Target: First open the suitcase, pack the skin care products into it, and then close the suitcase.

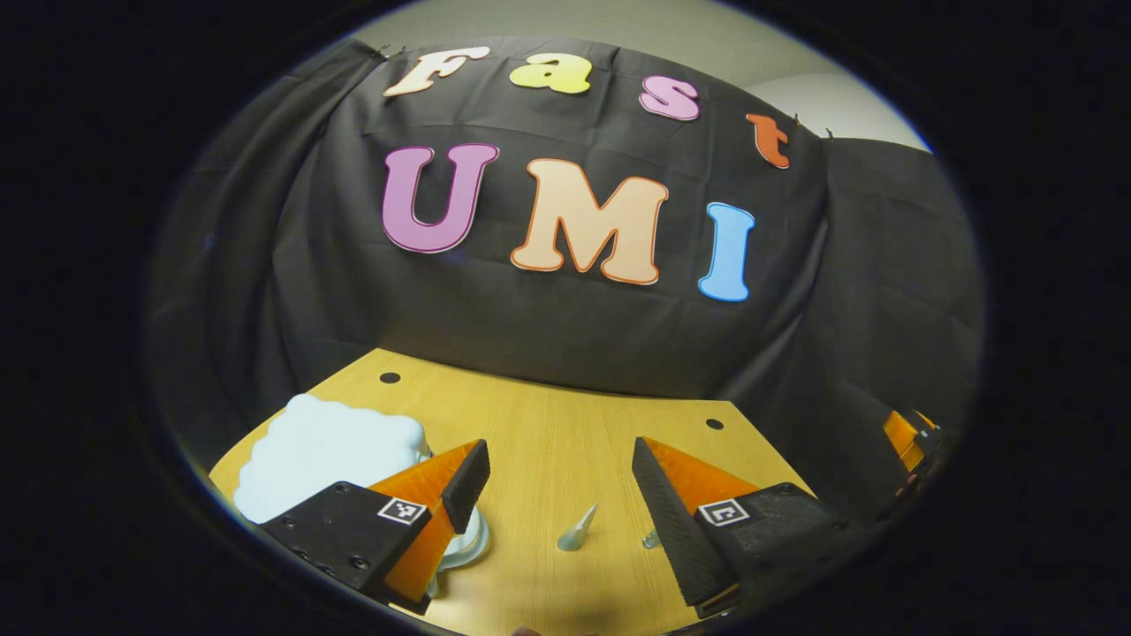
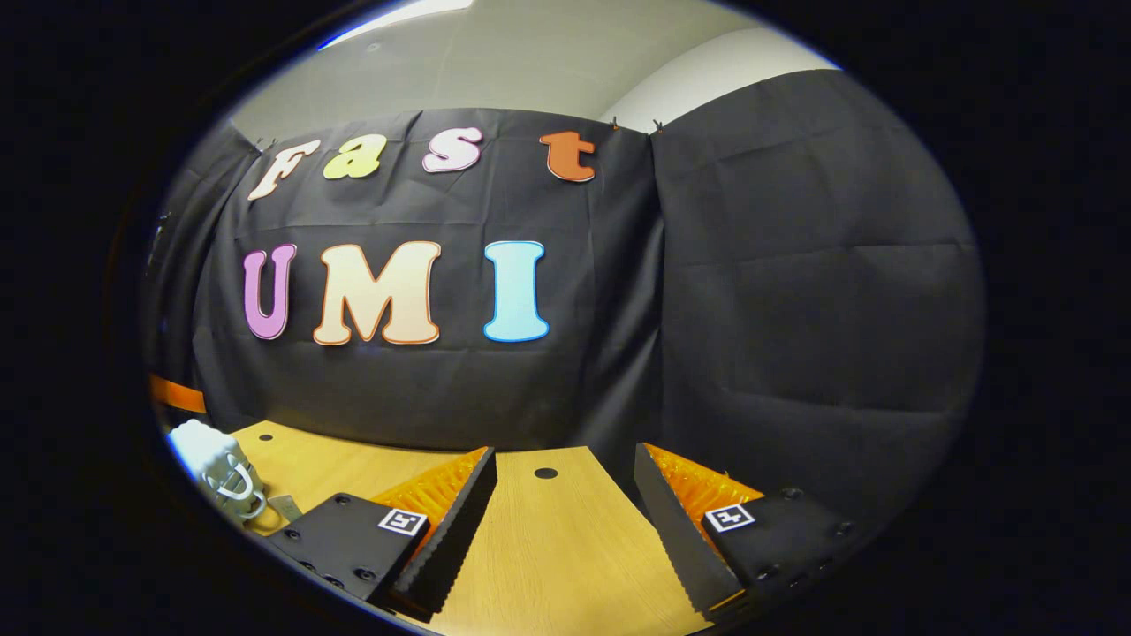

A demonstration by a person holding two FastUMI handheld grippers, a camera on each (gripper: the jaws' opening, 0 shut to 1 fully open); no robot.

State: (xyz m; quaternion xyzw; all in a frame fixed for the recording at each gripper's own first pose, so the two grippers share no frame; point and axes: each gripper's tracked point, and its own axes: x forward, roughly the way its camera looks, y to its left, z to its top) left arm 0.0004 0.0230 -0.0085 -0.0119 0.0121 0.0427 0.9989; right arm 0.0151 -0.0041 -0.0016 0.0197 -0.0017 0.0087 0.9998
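A black cloth wall (image 1: 565, 336) hangs in soft folds behind the bench (image 1: 548, 442), pinned along its top edge with small clips. In the right gripper view the cloth (image 2: 795, 309) turns a corner, one panel meeting another at a vertical seam. Above the cloth shows a pale grey-white room wall (image 2: 495, 62), with a brighter strip of light at its upper edge. The bench (image 2: 548, 548) is light wood with visible grain, and small dark round holes sit near its far corners. Light falls evenly, leaving a mild sheen on the wood.
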